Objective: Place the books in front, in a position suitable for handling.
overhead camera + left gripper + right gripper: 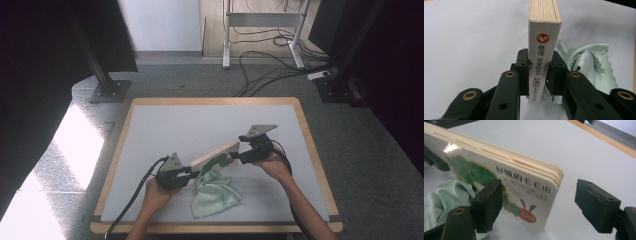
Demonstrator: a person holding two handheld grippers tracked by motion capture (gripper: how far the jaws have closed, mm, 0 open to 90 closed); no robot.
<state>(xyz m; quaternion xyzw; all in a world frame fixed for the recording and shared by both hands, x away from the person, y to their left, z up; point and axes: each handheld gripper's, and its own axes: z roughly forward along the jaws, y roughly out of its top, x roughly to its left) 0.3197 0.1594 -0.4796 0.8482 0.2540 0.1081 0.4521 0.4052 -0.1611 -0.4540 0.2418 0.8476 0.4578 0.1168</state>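
A person is working at a wooden-edged table with a pale grey top, holding a black two-jaw gripper in each hand. The left gripper is pinching the spine of a thick cream-coloured board book with a green caterpillar on its cover, its two jaws pressing on either side of the white spine, which is carrying a red round logo and a column of printed characters. In the high view the book is standing on edge, running from the left gripper up and rightward toward the right gripper, near the middle of the table. The right gripper is sitting with its jaws spread wide, the book's far corner lying between them; one jaw is overlapping the caterpillar cover, while the other is standing well apart from the page edges. A crumpled pale mint-green woven cloth is lying on the table just beside and below the book, nearer the person, and is showing behind the left gripper's right-hand jaw.
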